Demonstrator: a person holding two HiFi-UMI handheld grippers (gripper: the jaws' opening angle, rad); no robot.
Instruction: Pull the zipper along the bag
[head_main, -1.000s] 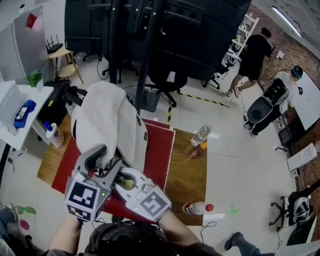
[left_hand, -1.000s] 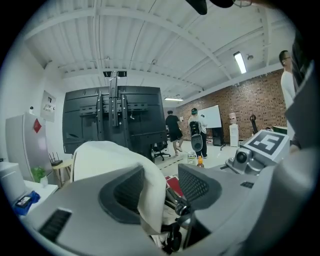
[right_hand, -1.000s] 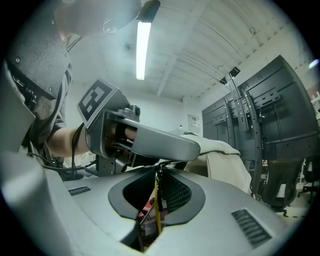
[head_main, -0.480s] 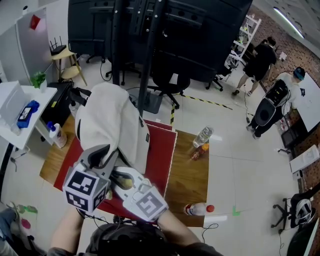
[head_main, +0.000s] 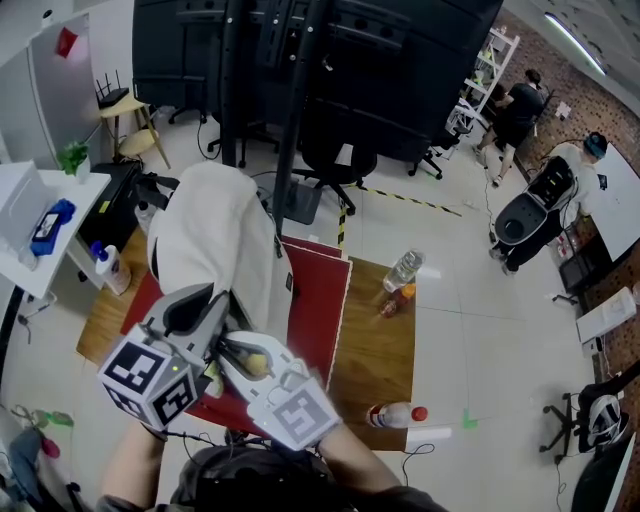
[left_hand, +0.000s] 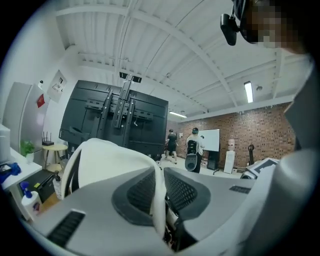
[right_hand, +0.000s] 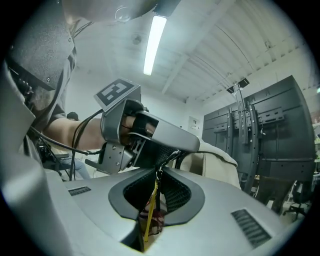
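The cream fabric bag stands on the red mat. If the left gripper, its jaws closing on a fold of the cloth, slips, the bag may drag along. The right gripper pinches the thin yellow zipper pull, and a skewed tug could strip it free.

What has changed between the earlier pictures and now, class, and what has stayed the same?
The left tongs swung slightly left in the head view. Their jaws, open before, are closing on the edge of the white bag, which sits between them. The right tongs stayed clamped on the yellow pull tab, and the bag has not moved.
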